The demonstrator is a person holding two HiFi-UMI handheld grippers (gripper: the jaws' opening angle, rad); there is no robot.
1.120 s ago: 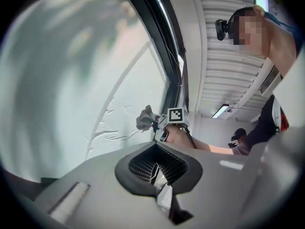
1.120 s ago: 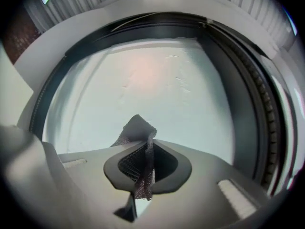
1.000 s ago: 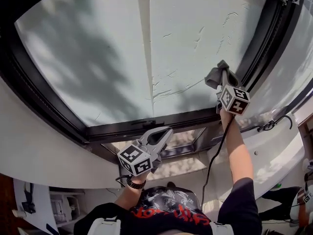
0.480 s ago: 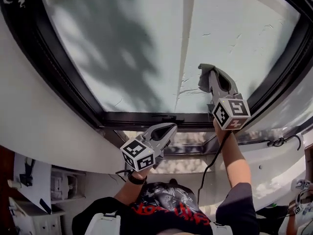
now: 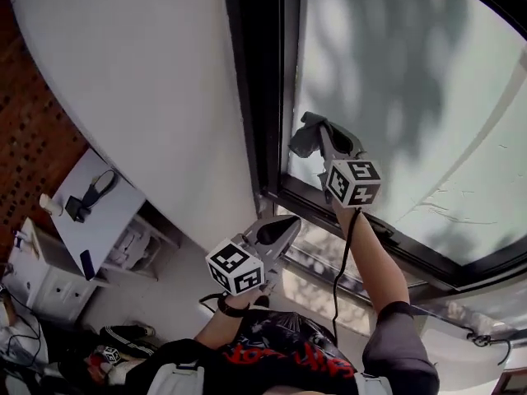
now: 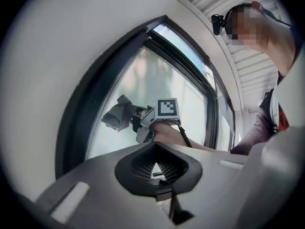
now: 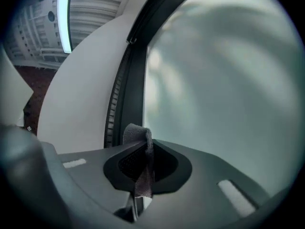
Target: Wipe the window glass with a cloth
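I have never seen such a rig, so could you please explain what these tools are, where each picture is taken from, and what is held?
There is no robot: a person holds a two-jaw gripper in each hand. The head view comes from a camera on the person's head; the other two come from cameras riding on each gripper, looking along its jaws. The right gripper is shut on a grey cloth, raised at the window glass beside the dark frame; I cannot tell whether cloth touches glass. The left gripper hangs lower, jaws together, empty. The patterned cubes are parts of the grippers. There is no table here, only a white wall and the window.
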